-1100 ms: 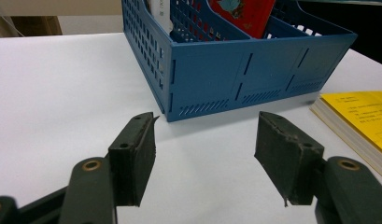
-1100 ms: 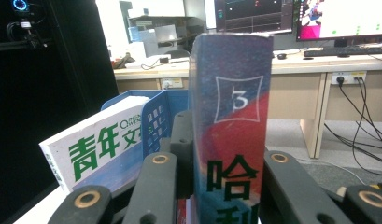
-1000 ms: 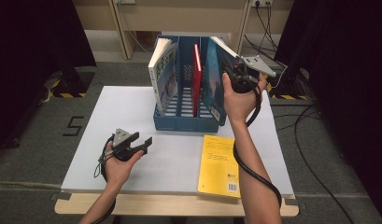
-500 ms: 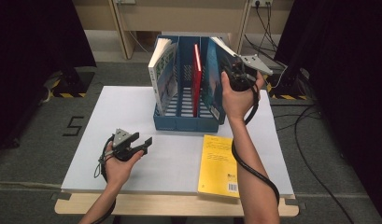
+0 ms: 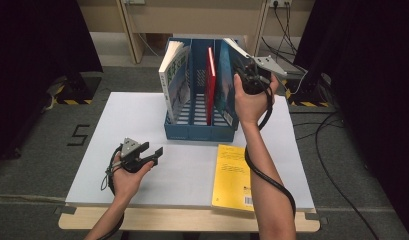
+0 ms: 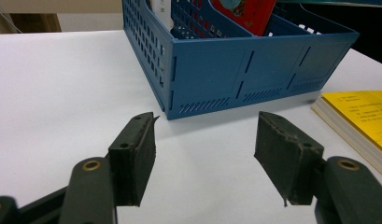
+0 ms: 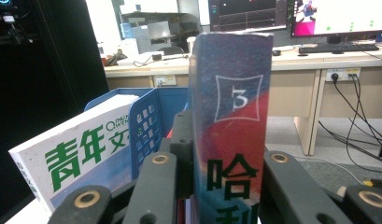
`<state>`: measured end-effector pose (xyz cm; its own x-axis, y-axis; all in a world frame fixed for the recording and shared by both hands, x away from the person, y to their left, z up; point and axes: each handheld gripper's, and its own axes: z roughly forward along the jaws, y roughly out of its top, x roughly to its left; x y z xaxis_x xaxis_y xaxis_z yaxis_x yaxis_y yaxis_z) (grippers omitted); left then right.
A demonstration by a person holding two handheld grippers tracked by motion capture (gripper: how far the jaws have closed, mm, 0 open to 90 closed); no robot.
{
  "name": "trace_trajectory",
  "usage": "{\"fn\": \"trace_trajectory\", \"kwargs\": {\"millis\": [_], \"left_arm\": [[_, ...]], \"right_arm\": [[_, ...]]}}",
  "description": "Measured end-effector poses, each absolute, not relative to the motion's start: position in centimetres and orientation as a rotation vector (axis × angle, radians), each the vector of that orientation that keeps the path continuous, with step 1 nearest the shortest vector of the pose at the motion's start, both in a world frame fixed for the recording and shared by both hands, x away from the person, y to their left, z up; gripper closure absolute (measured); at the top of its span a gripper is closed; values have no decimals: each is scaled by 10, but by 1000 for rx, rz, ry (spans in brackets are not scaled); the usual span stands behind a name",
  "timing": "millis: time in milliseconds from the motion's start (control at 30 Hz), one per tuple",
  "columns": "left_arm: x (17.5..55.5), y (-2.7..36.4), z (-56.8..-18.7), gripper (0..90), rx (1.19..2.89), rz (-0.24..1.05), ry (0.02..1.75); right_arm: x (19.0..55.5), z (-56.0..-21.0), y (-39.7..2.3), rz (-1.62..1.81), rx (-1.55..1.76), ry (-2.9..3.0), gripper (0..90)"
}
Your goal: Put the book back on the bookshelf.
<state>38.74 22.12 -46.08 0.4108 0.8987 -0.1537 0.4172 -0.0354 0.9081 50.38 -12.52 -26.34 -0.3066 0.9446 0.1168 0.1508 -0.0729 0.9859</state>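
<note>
White table (image 5: 142, 107): blue file rack (image 5: 199, 131) at back, yellow book (image 5: 233, 176) front-right, flat.

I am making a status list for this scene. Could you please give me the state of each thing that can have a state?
Left gripper: open, holds nothing, low over the table.
Right gripper: shut on the blue book's spine.
Blue book: upright, in the rack's right compartment.
Red book: upright, in the middle compartment.
White book: leaning, in the left compartment.
Yellow book: closed, flat on the table.
Blue rack: standing on the table.
</note>
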Motion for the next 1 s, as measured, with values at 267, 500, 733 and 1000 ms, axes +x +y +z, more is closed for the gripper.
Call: {"fn": "trace_trajectory", "kwargs": {"millis": [267, 500, 733, 1000], "left_arm": [[387, 223, -461, 376, 1638, 590, 1183], [388, 223, -461, 376, 1639, 585, 1181], [388, 224, -462, 375, 1638, 585, 1183], [388, 224, -462, 375, 1637, 586, 1183]], "right_arm": [[512, -264, -121, 1442, 1218, 1509, 750], [519, -266, -119, 1439, 1226, 1510, 750], [525, -266, -118, 1431, 1236, 1506, 750], [528, -265, -117, 1429, 1230, 1507, 750]]}}
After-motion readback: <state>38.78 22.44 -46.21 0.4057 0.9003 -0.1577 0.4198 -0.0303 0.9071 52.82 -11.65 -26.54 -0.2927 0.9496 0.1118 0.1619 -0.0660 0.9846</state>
